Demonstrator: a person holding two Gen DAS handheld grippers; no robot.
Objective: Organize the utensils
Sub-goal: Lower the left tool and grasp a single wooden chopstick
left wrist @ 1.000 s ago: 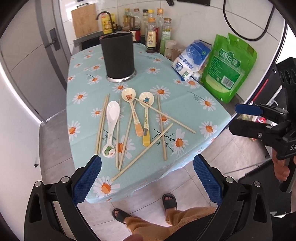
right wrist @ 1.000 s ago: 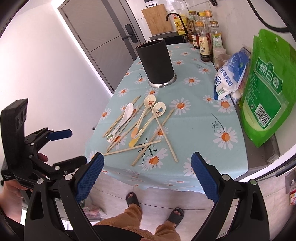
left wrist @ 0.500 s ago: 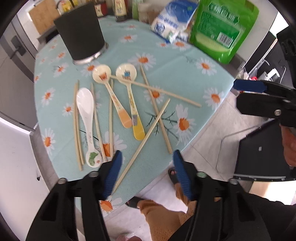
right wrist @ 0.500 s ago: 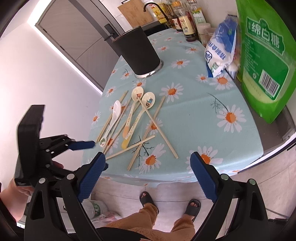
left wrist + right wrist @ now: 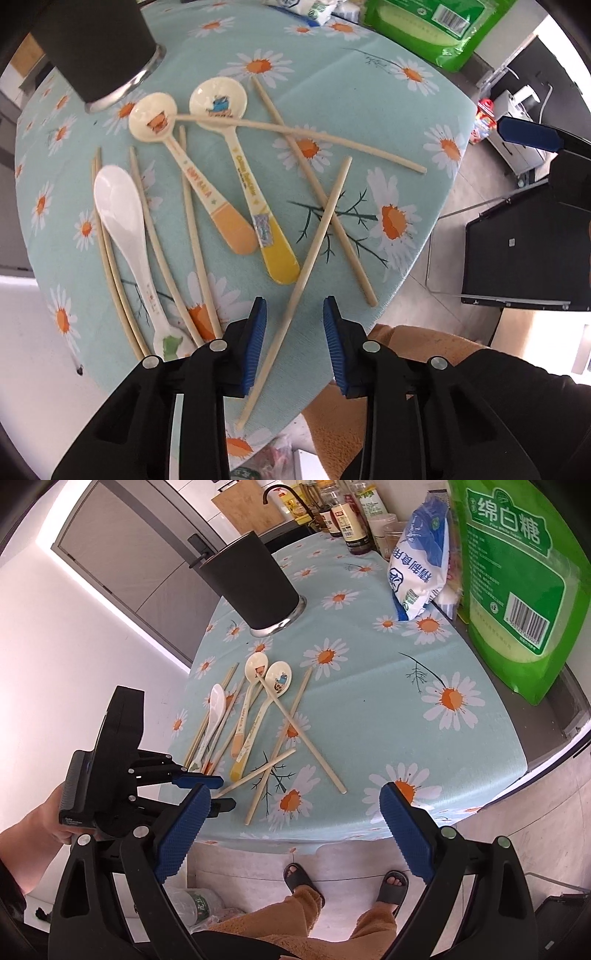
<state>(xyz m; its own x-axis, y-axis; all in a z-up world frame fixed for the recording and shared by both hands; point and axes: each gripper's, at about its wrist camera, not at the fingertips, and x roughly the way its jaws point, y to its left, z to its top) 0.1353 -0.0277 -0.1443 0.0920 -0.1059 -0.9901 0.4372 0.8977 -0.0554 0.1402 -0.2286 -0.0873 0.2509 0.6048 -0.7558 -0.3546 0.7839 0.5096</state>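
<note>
Several pale chopsticks and three spoons lie scattered on the daisy tablecloth (image 5: 351,85). The spoons are a white one (image 5: 118,210), an orange-handled one (image 5: 199,177) and a yellow-handled one (image 5: 251,188). A black utensil holder (image 5: 92,44) (image 5: 251,587) stands upright behind them. My left gripper (image 5: 293,332) (image 5: 218,792) points down at the table's near edge. Its jaws are closing, with one slanted chopstick (image 5: 317,236) between the pads, which do not touch it. My right gripper (image 5: 295,834) hangs wide open and empty off the table's front edge.
A green sugar bag (image 5: 517,576), a blue-white bag (image 5: 417,568) and bottles (image 5: 343,513) line the far right side. The person's sandalled feet (image 5: 391,886) stand below the table edge. A black chair (image 5: 524,251) sits to the right.
My left gripper has dropped toward the near table edge and its jaws have narrowed from wide open around a chopstick. The right gripper has sunk a little.
</note>
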